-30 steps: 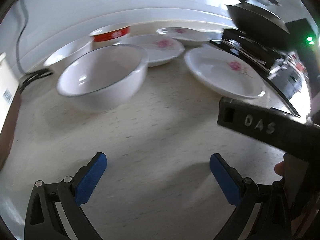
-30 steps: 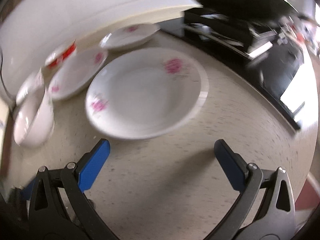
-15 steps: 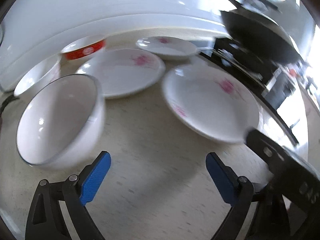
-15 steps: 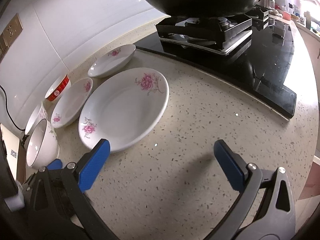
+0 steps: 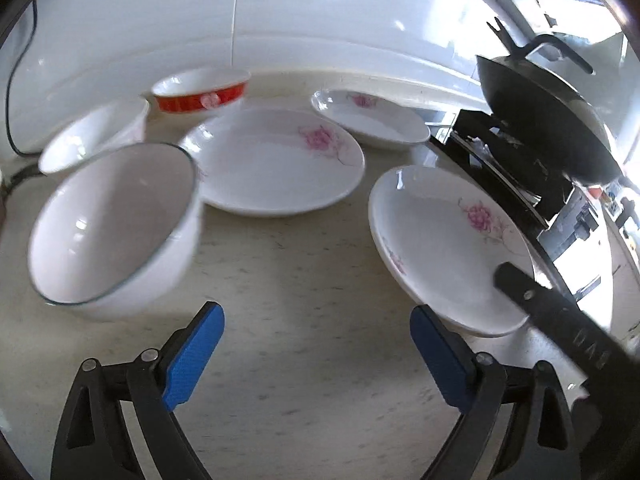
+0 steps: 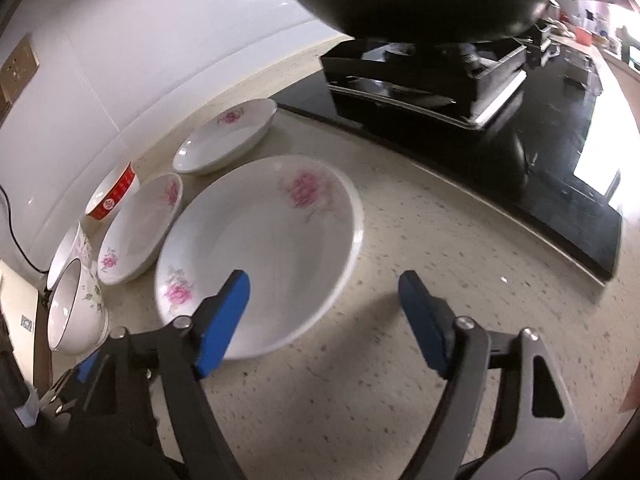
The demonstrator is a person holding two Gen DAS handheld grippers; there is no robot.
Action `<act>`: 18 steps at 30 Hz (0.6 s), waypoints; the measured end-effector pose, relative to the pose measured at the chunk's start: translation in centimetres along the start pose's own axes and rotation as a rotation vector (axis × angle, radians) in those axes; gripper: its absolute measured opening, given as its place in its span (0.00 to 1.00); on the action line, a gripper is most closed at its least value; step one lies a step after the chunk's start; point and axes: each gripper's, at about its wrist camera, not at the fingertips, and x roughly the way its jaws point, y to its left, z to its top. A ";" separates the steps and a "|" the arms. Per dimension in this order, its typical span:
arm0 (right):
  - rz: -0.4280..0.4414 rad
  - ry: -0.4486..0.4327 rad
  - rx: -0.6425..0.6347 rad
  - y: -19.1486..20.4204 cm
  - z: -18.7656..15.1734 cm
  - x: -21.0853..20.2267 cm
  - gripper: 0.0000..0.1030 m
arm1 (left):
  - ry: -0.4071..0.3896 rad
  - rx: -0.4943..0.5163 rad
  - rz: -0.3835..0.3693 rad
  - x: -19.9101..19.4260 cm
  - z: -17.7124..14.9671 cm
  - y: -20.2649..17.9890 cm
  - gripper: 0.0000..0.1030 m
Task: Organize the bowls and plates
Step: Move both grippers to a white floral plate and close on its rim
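Hidden in the left wrist view: the near-right rim of the large plate (image 5: pixel 448 240), behind a black bar (image 5: pixel 560 320). Cut off at the top edge of the right wrist view: the wok (image 6: pixel 420 4). Mostly hidden behind the rimmed bowl (image 6: pixel 76 312): a second white bowl (image 6: pixel 66 252). Too small to read: the red bowl's (image 6: pixel 116 192) print.

right gripper (image 6: pixel 324 304) jaws closing over near rim of big floral plate (image 6: pixel 272 240), no pad contact visible. Two smaller plates (image 6: pixel 140 228) far-left, wok (image 6: pixel 420 0) far right.
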 end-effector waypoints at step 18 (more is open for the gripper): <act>0.120 -0.016 0.119 -2.3 3.0 2.3 0.65 | -0.008 -0.154 -0.204 2.0 1.9 -0.7 0.82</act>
